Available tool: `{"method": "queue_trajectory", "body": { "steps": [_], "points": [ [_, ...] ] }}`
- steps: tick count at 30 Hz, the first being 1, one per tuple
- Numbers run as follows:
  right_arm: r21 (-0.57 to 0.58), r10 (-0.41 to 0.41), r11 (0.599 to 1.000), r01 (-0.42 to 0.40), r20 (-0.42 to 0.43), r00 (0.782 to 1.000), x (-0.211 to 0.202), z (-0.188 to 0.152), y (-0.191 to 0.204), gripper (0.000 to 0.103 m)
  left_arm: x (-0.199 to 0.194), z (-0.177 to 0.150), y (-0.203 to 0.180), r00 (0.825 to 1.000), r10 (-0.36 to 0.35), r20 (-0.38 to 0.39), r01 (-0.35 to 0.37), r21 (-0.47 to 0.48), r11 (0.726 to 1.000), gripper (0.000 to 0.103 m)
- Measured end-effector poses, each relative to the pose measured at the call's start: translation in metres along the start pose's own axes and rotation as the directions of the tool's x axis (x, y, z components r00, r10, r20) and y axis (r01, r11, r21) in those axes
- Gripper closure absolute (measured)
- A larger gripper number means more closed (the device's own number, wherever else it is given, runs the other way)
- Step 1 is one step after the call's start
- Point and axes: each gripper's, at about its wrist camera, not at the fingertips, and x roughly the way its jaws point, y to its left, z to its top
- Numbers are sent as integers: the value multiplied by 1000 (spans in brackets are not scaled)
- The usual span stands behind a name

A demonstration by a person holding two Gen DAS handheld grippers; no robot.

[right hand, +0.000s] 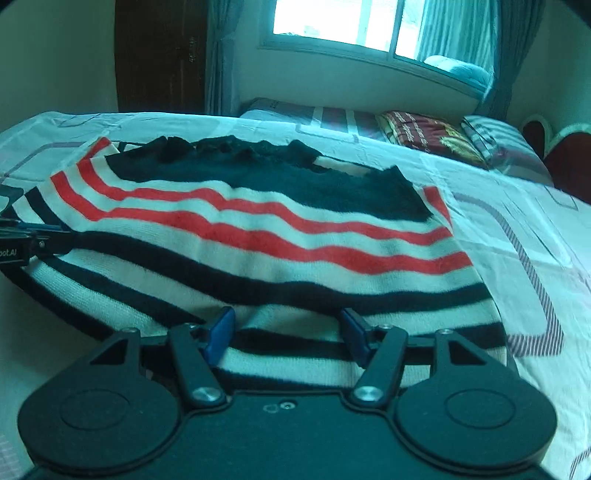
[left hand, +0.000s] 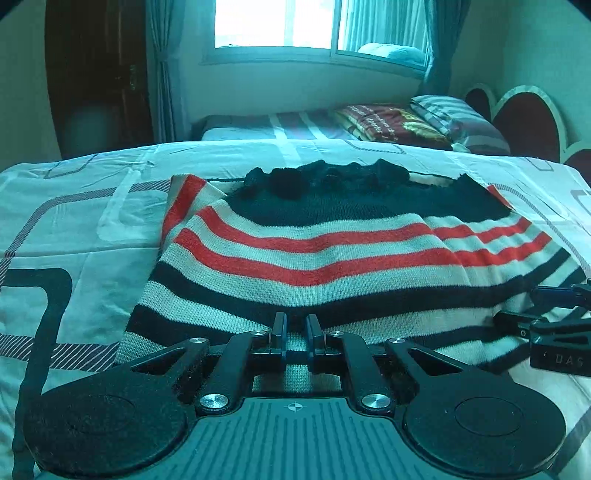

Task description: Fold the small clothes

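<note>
The striped sweater (left hand: 332,251) lies on the bed (left hand: 74,229), its side at 9 o'clock apparently folded in. The left hand-held gripper (left hand: 295,328) pinches the near hem; the right hand-held gripper (right hand: 288,328) is spread apart over it. The main fold looks undone.

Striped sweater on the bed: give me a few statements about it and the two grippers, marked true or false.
1. The sweater lies on a patterned bedsheet. True.
2. The right gripper has its fingers spread wide at the hem. True.
3. The left gripper is spread wider than the right. False: its fingers are close together, with a narrow gap at the hem.
4. The sweater is plain red. False: it has red, cream and dark stripes with a dark top part.
5. A window is behind the bed. True.
</note>
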Motion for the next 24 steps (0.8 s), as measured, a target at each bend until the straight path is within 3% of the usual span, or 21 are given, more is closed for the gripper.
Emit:
{"method": "queue_trajectory", "body": {
  "steps": [6, 11, 17, 24],
  "points": [
    [31, -24, 999, 25, -32, 999, -3, 10, 2, 39, -3, 1, 8, 999, -33, -18, 33, -43, 999, 93],
    [63, -20, 998, 19, 15, 1000, -19, 21, 1, 40, -7, 5, 11, 999, -36, -38, 32, -106, 994, 92],
    [87, 47, 995, -51, 49, 998, -23, 32, -1, 39, -17, 9, 6, 998, 28, -52, -35, -146, 989, 92],
    [101, 115, 988, -121, 60, 992, -20, 34, -4, 39, -30, 12, 5, 987, 143, -79, -157, -223, 962, 92]
  ]
}}
